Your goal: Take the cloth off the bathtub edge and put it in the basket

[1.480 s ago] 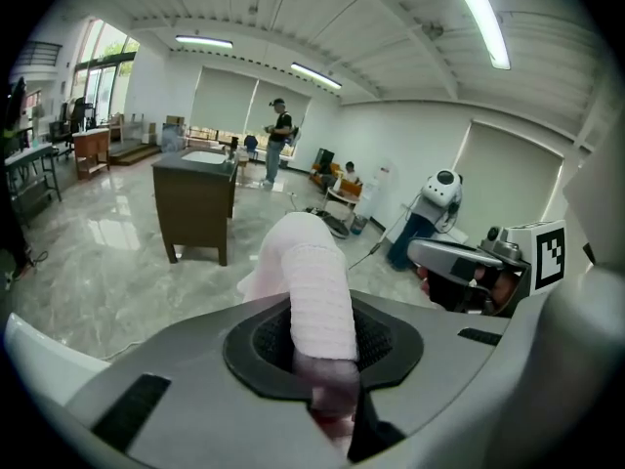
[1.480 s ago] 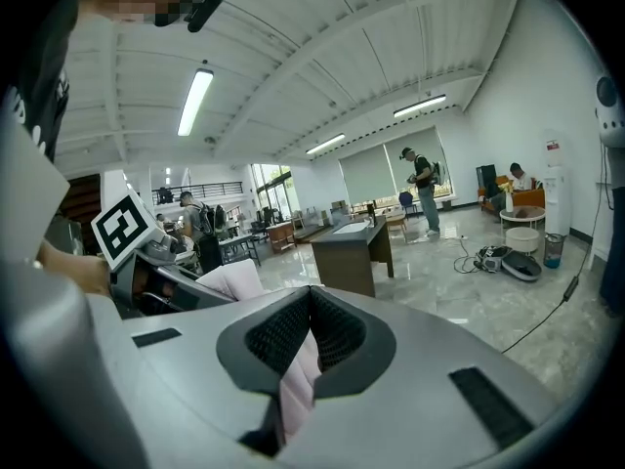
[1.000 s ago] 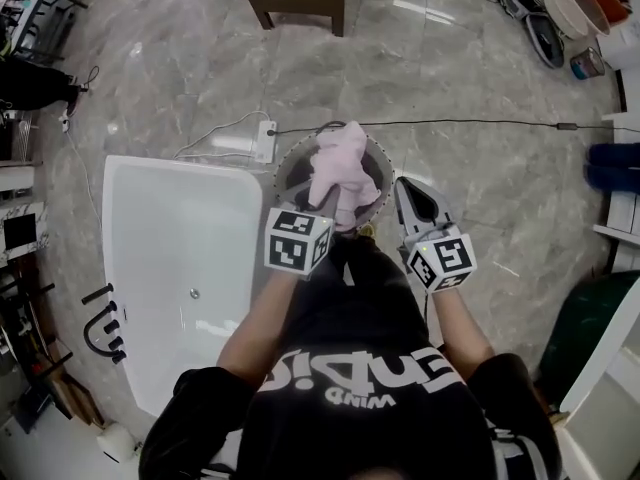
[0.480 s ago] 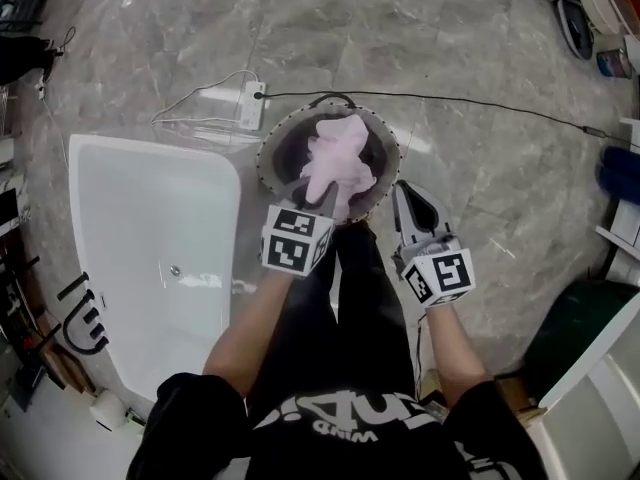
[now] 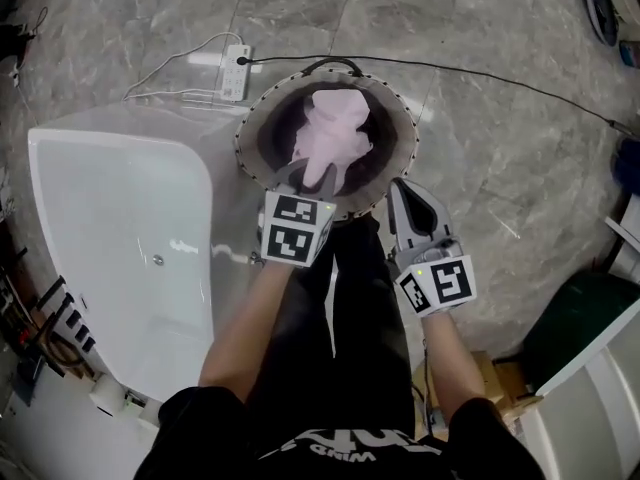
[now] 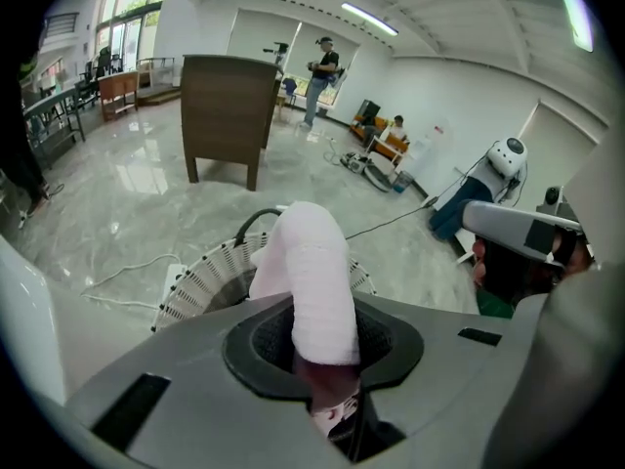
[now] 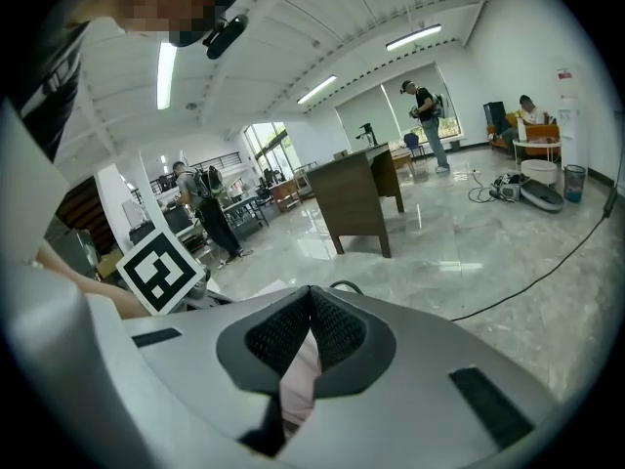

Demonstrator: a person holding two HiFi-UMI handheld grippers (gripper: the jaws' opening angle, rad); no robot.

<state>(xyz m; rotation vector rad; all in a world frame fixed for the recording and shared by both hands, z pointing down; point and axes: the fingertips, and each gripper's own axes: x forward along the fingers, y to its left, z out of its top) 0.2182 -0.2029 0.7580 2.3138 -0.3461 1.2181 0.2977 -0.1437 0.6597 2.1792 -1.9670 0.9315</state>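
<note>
The pink cloth (image 5: 330, 138) hangs down into the round wire basket (image 5: 398, 118) on the floor. My left gripper (image 5: 303, 176) is shut on the cloth's near end, just over the basket's near rim. In the left gripper view the cloth (image 6: 308, 281) rises out of the closed jaws and droops over the basket (image 6: 205, 281). My right gripper (image 5: 408, 196) is beside the basket's right rim, apart from the cloth, with its tips together. Through its jaws a strip of the pink cloth (image 7: 298, 379) shows beyond. The white bathtub (image 5: 110, 228) lies to the left.
A white power strip (image 5: 236, 73) and a black cable (image 5: 500, 78) lie on the marble floor behind the basket. A brown cabinet (image 6: 227, 115) stands farther off. People stand at the far end of the room. A dark green bin (image 5: 580, 328) is at the right.
Both grippers have sunk toward the floor. The cloth, still in the left gripper, has gone from above the basket down into it. The basket looks larger and nearer.
</note>
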